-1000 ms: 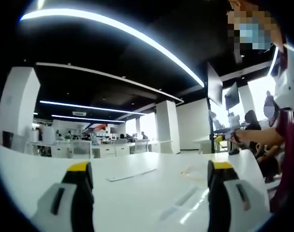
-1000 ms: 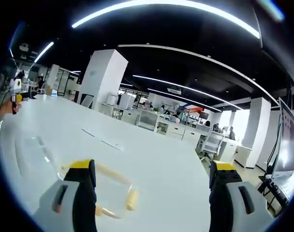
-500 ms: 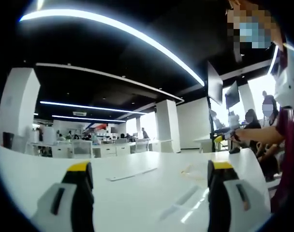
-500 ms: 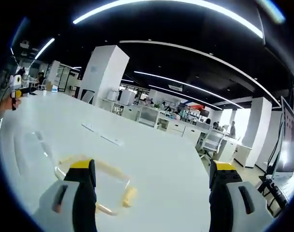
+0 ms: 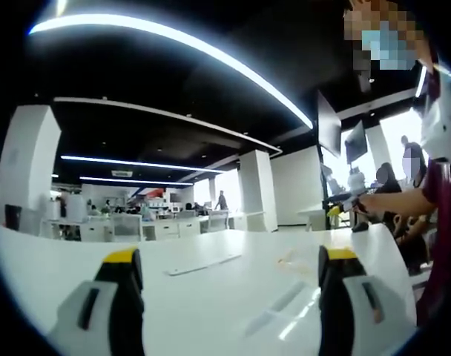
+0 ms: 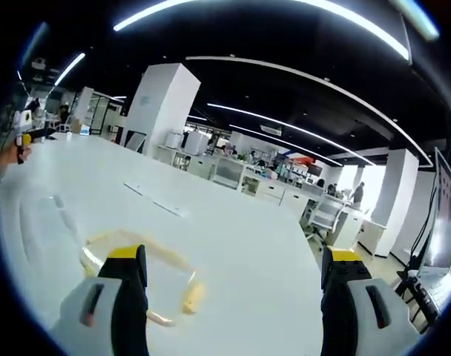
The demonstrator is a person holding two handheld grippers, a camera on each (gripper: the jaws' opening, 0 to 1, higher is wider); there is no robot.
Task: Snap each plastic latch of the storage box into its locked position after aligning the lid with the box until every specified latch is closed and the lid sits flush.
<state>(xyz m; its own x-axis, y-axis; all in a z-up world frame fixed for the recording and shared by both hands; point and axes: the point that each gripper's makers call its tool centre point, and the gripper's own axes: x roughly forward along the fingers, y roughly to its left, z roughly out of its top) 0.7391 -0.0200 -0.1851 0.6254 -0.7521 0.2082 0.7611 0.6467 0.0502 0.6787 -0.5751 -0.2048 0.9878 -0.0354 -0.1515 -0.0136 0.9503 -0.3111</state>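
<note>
A clear storage box [image 6: 140,271] with pale yellow latches [image 6: 190,297] lies on the white table [image 6: 248,252], low and left in the right gripper view, partly behind that view's left jaw. My right gripper [image 6: 231,256] is open above the table with nothing between its jaws. In the left gripper view my left gripper [image 5: 229,256] is also open and holds nothing. A faint clear shape with a yellowish edge [image 5: 288,259] lies on the table [image 5: 211,297] ahead of it. A hand holds the right gripper [image 5: 337,211] up at that view's right.
A thin flat strip [image 6: 155,202] lies on the table beyond the box, also seen as a strip [image 5: 203,265] in the left gripper view. A person in dark red [image 5: 437,245] stands at the right. Desks, chairs and white pillars [image 6: 159,107] stand behind the table.
The right gripper view has shifted a little, so the box sits lower and nearer its left jaw. The left gripper view is almost unchanged. Both grippers stay open.
</note>
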